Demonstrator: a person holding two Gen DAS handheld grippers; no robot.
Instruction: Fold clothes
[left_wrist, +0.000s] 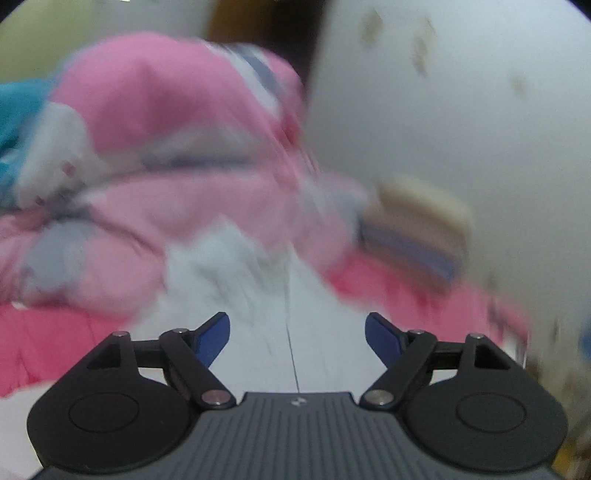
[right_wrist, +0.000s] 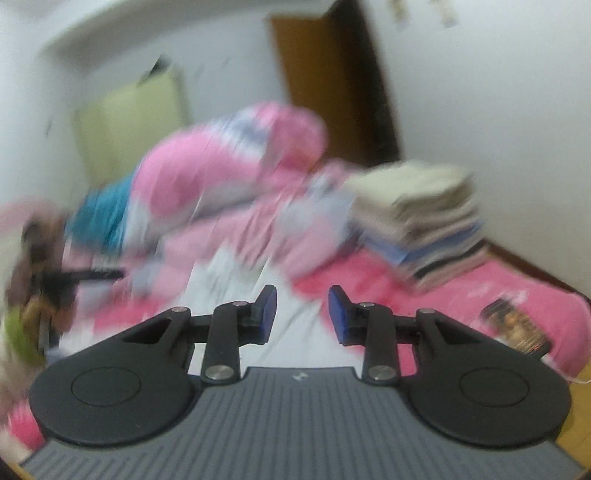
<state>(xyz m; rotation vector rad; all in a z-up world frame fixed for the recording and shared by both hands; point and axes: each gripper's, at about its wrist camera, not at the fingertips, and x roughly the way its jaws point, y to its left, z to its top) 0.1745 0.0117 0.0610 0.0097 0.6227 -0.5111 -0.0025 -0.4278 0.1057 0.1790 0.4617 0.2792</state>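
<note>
Both views are smeared by motion. A white garment (left_wrist: 258, 306) lies spread on the pink bed cover just ahead of my left gripper (left_wrist: 297, 334), which stands wide open with nothing between its blue pads. In the right wrist view the same white garment (right_wrist: 236, 288) stretches away in front of my right gripper (right_wrist: 302, 314), also open and empty, hovering above the cloth. A folded stack of beige, blue and striped clothes (right_wrist: 424, 218) sits at the far right of the bed; its edge shows as a folded stack (left_wrist: 417, 229) in the left view.
A heaped pink and white quilt (right_wrist: 229, 173) fills the back of the bed, with a teal cloth (right_wrist: 103, 214) beside it. A dark phone-like object (right_wrist: 513, 326) lies on the pink sheet (right_wrist: 461, 291) at right. White walls and a brown door (right_wrist: 332, 81) stand behind.
</note>
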